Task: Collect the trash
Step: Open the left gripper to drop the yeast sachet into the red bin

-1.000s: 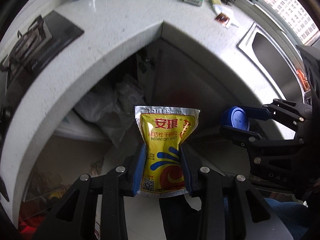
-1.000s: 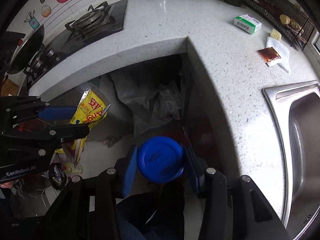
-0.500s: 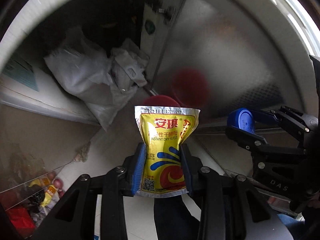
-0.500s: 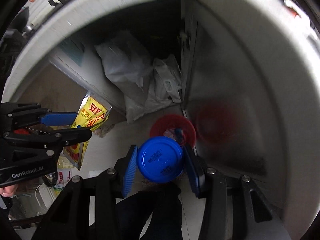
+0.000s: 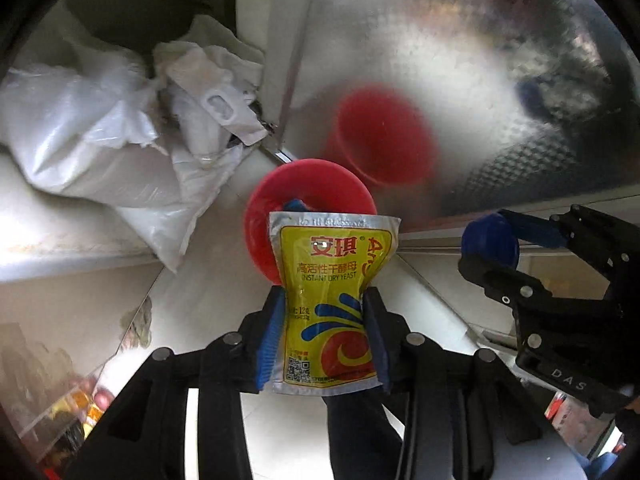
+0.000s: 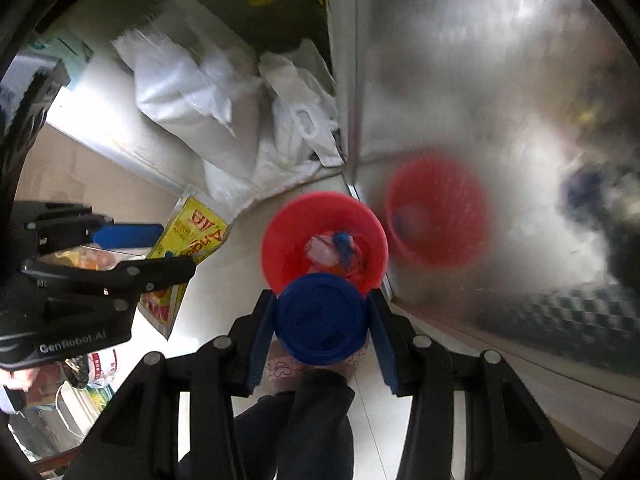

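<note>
My left gripper (image 5: 324,332) is shut on a yellow instant dry yeast packet (image 5: 330,304), held upright just above and in front of a red trash bin (image 5: 304,192) on the floor. My right gripper (image 6: 322,320) is shut on a round blue lid (image 6: 320,318), held over the near rim of the same red bin (image 6: 324,216), which holds some scraps. The right gripper with the lid (image 5: 490,240) shows at the right of the left wrist view. The left gripper with the packet (image 6: 192,236) shows at the left of the right wrist view.
A shiny metal cabinet door (image 5: 480,92) stands right behind the bin and mirrors it. White plastic bags (image 5: 120,128) fill the open cabinet to the left. The floor is pale tile (image 6: 224,288). A person's dark-trousered leg (image 6: 304,424) is below.
Both grippers have dropped from countertop height toward the floor. The red bin has come into view and now sits close under the packet and the lid.
</note>
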Tool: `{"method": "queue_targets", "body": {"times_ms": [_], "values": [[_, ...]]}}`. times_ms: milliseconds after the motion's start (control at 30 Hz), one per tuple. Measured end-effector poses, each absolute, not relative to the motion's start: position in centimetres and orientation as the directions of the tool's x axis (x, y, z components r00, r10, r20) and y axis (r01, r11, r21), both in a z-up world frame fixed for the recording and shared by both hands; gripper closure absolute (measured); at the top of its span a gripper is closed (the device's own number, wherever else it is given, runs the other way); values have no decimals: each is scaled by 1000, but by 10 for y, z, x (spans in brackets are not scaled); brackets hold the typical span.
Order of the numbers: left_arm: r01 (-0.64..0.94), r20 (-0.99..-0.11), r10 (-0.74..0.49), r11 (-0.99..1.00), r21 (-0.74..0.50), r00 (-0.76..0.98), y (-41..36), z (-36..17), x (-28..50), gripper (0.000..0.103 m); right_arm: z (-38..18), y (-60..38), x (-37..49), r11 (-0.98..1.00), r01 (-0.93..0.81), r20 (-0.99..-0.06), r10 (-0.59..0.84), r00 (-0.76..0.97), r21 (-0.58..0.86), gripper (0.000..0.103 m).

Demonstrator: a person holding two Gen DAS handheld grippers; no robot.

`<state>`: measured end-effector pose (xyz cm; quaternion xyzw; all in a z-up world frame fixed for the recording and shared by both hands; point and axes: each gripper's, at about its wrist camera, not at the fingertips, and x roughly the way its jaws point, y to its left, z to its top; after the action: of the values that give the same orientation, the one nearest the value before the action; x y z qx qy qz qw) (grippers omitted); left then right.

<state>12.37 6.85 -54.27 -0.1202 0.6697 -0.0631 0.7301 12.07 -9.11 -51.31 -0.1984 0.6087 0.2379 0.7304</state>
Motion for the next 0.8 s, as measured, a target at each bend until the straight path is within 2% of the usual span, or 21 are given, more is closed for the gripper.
{"method": "queue_targets", "body": {"times_ms": [67, 167, 233, 300, 533, 667, 733, 800], "values": [[-61, -963, -252, 964, -258, 96, 67, -549, 127, 66, -525, -94, 125, 816, -577, -986, 95, 139, -2, 60], [-36, -956, -271, 960, -277, 108, 64, -556, 136, 59, -528, -104, 127, 830, -558, -987, 85, 134, -4, 60], [-19, -953, -287, 957, -290, 97, 63, -557, 138, 36, -532, -106, 128, 833, -553, -989, 81, 121, 0, 60], [-19, -954, -286, 957, -289, 91, 64, -558, 142, 31, -532, -108, 129, 840, -543, -991, 78, 108, 7, 60], [-16, -964, -250, 968, -252, 86, 71, -550, 139, 31, -524, -106, 131, 840, -542, -988, 98, 116, 20, 60], [-49, -955, -284, 956, -289, 87, 82, -549, 128, 31, -527, -101, 133, 834, -551, -988, 101, 113, 22, 60], [-67, -954, -284, 954, -291, 100, 88, -549, 123, 19, -529, -98, 135, 826, -563, -990, 100, 101, 26, 60], [-78, -957, -268, 958, -277, 115, 93, -550, 117, 18, -531, -94, 135, 815, -578, -990, 99, 97, 25, 60]]}}
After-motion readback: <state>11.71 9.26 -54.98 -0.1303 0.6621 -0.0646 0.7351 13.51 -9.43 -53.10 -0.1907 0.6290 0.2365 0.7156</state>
